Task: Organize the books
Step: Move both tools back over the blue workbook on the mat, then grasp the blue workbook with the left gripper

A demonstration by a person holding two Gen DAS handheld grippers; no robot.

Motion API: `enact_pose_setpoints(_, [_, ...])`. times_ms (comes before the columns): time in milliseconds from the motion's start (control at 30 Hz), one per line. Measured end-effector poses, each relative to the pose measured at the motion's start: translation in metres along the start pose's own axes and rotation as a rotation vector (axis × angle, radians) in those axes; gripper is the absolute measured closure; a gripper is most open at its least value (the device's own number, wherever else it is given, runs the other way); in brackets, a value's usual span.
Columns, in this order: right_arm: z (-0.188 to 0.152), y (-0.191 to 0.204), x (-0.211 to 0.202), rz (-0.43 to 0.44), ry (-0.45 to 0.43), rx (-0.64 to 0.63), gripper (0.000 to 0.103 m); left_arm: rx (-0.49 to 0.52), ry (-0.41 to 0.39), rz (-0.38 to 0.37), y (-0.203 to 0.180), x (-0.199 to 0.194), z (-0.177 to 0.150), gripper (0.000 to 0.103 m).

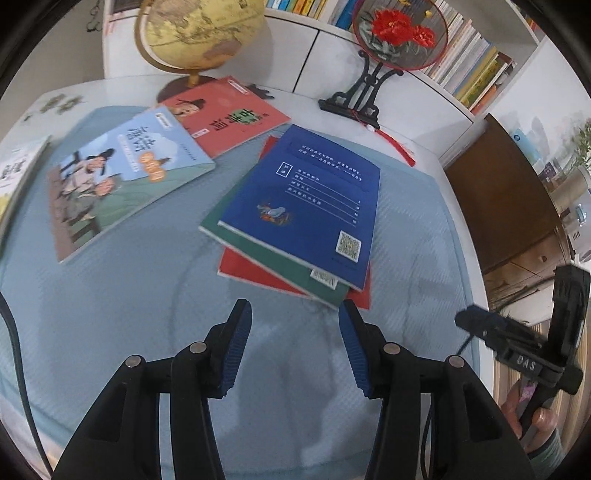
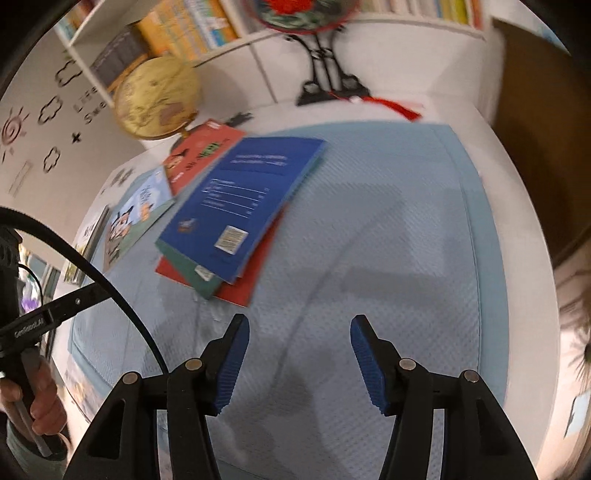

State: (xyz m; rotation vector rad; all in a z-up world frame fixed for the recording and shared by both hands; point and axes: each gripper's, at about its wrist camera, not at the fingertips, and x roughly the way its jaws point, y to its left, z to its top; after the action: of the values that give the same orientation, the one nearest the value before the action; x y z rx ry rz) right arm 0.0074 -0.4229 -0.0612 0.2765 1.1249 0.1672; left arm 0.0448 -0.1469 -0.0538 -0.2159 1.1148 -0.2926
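Three books lie stacked on the pale blue mat (image 1: 129,314): a blue book (image 1: 314,199) on top, back cover up, a green book (image 1: 325,282) under it and a red book (image 1: 240,267) at the bottom, both mostly hidden. Two more books lie apart to the left, a light blue picture book (image 1: 122,184) overlapping a coral red book (image 1: 236,114). One further book (image 1: 16,173) is cut off at the left edge. Behind stand one globe (image 1: 199,33) and one round fan on a stand (image 1: 399,37). The right wrist view is blurred. The left tool (image 1: 295,321) and right tool (image 2: 300,338) both hang spread above the mat, nothing between their jaws.
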Motion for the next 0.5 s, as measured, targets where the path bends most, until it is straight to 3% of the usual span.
enact_pose_setpoints(233, [0.028,0.017,0.029,0.051,0.024,-0.033,0.048,-0.080,0.047,-0.097,0.036,0.033,0.043,0.056])
enact_pose_setpoints(500, [0.077,0.056,0.080,0.059,0.030,-0.120,0.048,-0.028,0.058,-0.036,0.040,0.069,0.081,0.056])
